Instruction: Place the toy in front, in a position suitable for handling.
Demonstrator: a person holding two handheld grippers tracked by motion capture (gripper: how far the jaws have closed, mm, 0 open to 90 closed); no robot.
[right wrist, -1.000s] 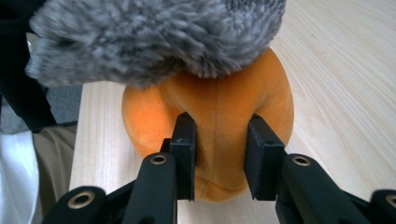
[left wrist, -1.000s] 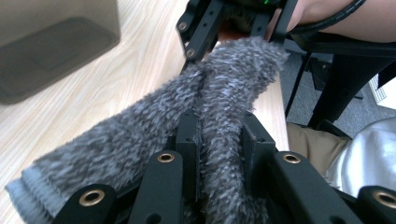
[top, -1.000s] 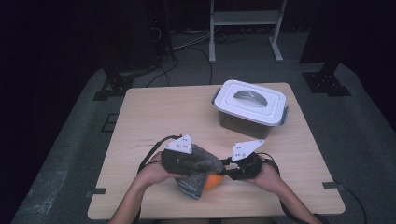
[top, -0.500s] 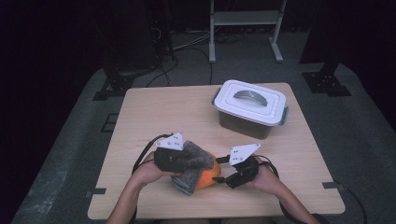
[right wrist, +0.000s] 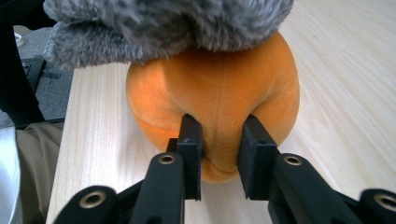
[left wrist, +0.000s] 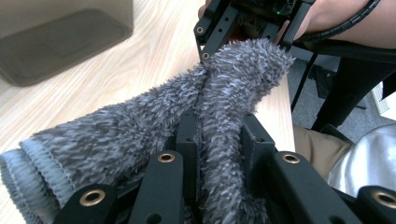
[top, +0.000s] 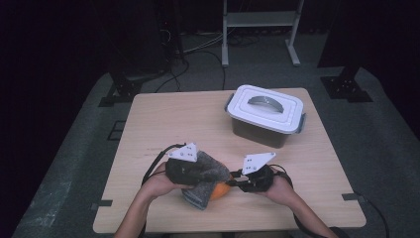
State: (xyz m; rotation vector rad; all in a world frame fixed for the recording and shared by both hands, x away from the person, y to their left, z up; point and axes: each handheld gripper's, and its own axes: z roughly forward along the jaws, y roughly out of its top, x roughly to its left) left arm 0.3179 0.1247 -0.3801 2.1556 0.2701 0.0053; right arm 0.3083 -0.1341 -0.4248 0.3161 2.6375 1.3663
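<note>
An orange plush ball (right wrist: 219,98) rests on the table, half covered from above by a fuzzy grey sock (right wrist: 163,23). My right gripper (right wrist: 219,135) is shut on a fold of the orange plush at its near side. My left gripper (left wrist: 219,135) is shut on a ridge of the grey sock (left wrist: 140,121), whose ribbed cuff trails to the lower left. In the high view the left gripper (top: 185,168) and right gripper (top: 250,178) face each other near the table's front edge, with the sock (top: 208,181) draped over the orange plush (top: 220,191) between them.
A lidded white-and-grey plastic box (top: 266,115) stands at the back right of the wooden table (top: 173,124). A metal stand's legs (top: 257,29) rise beyond the table on the dark floor. The person's lap shows below the table edge.
The sock has been pulled up and over the orange plush. The left gripper has shifted slightly left, the right gripper stays on the plush.
</note>
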